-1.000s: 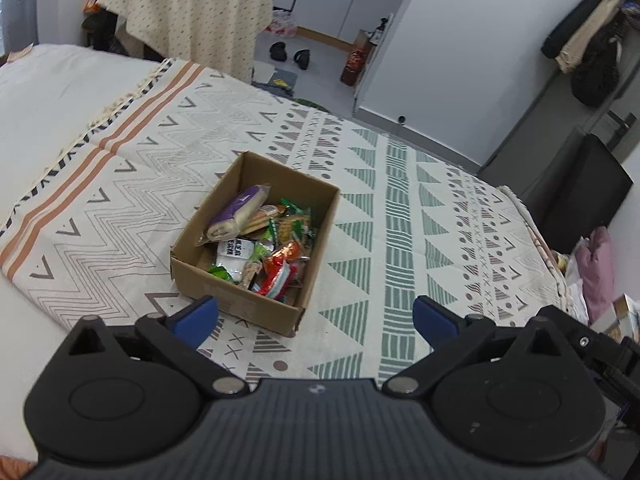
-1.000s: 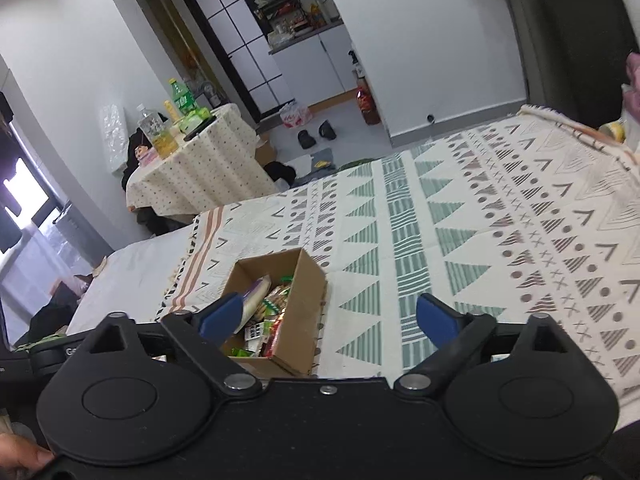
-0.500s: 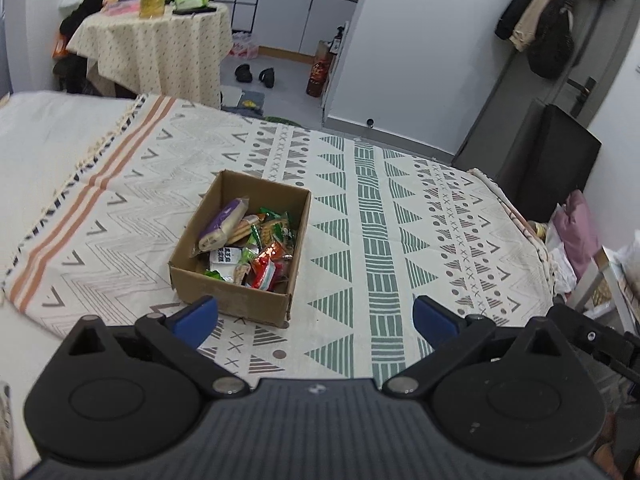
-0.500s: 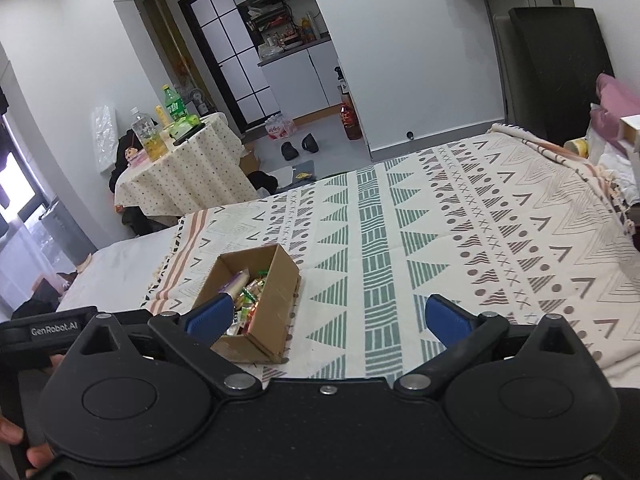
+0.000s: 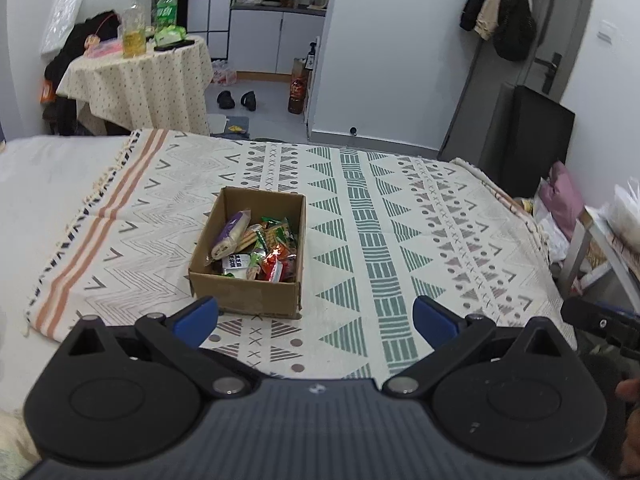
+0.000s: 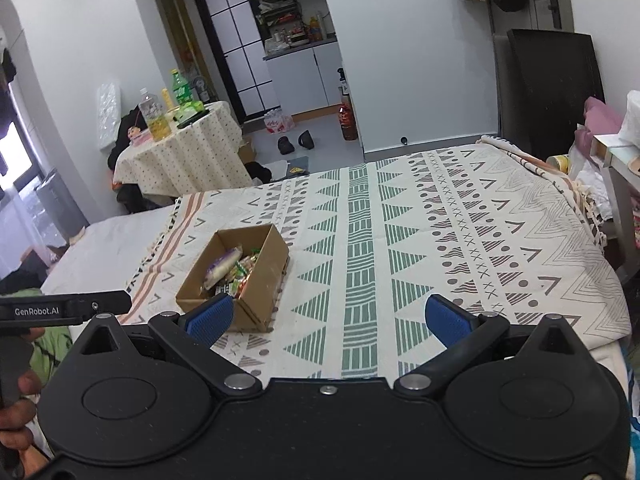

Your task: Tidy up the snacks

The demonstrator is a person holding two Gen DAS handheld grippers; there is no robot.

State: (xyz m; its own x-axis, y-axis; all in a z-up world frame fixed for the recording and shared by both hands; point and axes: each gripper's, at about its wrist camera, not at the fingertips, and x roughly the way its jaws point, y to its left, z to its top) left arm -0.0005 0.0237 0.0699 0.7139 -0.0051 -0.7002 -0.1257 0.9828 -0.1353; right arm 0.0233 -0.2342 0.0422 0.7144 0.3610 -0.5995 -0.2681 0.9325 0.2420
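A brown cardboard box sits on the patterned blanket, filled with several snack packets, among them a purple-and-white one. My left gripper hovers open over the blanket's near edge, the box just beyond its left blue pad. My right gripper is open too, with nothing between its fingers; the box lies ahead to its left. The left gripper's body shows at the left edge of the right wrist view.
A bare white mattress extends left of the blanket. Beyond the bed stand a round table with bottles, shoes on the floor and a kitchen alcove. A black panel, pink bag and white shelf crowd the right side.
Both grippers have pulled back and risen from the box, which now looks smaller and farther away. The left view has rolled to level. Both stay open and empty.
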